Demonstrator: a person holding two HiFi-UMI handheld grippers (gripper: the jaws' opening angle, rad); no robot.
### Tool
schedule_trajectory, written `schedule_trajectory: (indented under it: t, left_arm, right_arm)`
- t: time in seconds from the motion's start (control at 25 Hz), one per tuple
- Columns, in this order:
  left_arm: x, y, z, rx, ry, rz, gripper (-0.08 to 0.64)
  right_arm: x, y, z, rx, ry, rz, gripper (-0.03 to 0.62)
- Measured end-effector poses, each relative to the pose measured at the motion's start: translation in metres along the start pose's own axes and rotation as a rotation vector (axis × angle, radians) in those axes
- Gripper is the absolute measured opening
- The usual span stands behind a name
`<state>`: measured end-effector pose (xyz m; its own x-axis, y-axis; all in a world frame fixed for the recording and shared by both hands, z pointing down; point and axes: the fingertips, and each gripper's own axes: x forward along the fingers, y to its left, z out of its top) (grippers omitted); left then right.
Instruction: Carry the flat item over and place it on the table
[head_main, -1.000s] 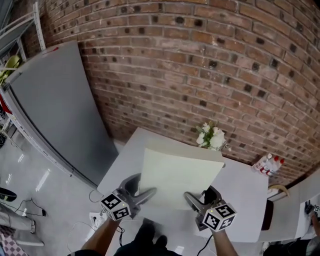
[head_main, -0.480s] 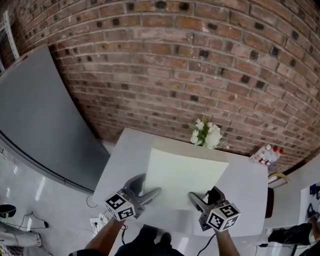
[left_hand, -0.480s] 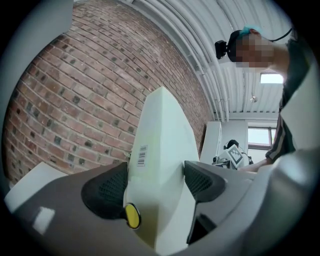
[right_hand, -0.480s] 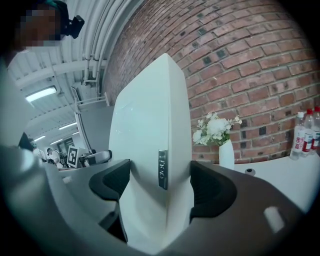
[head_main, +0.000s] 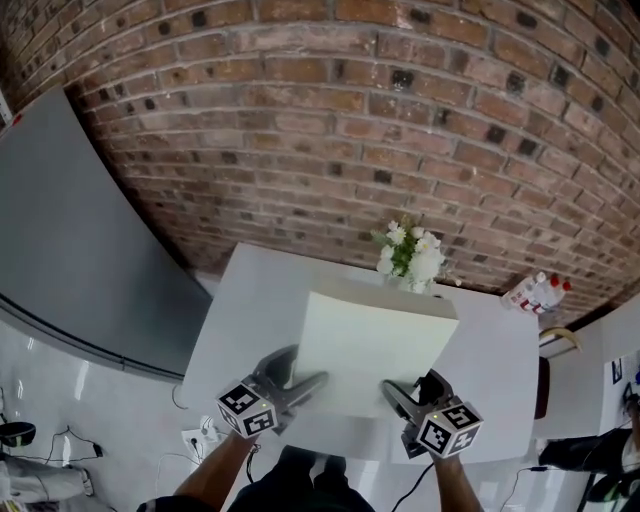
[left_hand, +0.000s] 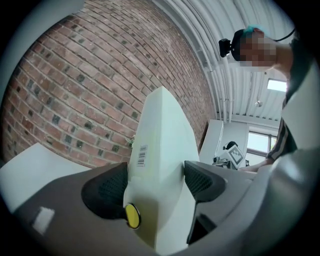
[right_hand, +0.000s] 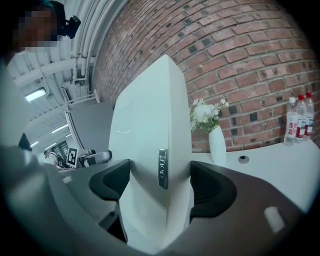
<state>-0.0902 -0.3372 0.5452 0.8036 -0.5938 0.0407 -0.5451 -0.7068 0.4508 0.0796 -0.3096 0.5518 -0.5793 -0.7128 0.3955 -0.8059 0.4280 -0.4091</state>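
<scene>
A flat pale-green board hangs level above the white table, held by both grippers at its near edge. My left gripper is shut on its near left corner, my right gripper on its near right corner. In the left gripper view the board stands edge-on between the two dark pads, with a barcode sticker and a yellow dot on it. In the right gripper view the board fills the gap between the pads and carries a small metal badge.
A white vase of white flowers stands at the table's far edge by the brick wall. Two water bottles sit at the far right corner. A large grey panel leans at the left. A small round hole marks the tabletop.
The view has moved forward over the table. The board, still held by both grippers, now hangs further over the tabletop and closer to the vase.
</scene>
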Motion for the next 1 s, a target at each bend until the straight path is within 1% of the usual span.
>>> schedule_trajectory:
  t: [0.16,0.4,0.76,1.0]
  left_arm:
    - [0.004,0.007,-0.018,-0.032,0.031,0.007,0.357]
    - [0.003,0.017,-0.054,-0.1,0.087,0.029,0.357]
    - [-0.002,0.031,-0.096,-0.173,0.148,0.07,0.357]
    - [-0.004,0.04,-0.121,-0.217,0.187,0.092,0.357]
  right_arm:
    - [0.005,-0.01,-0.017,0.034,0.034,-0.011,0.368]
    - [0.012,-0.021,-0.044,0.075,0.092,-0.029,0.368]
    - [0.024,-0.035,-0.092,0.174,0.171,-0.029,0.368]
    - [0.03,-0.043,-0.116,0.219,0.213,-0.037,0.368]
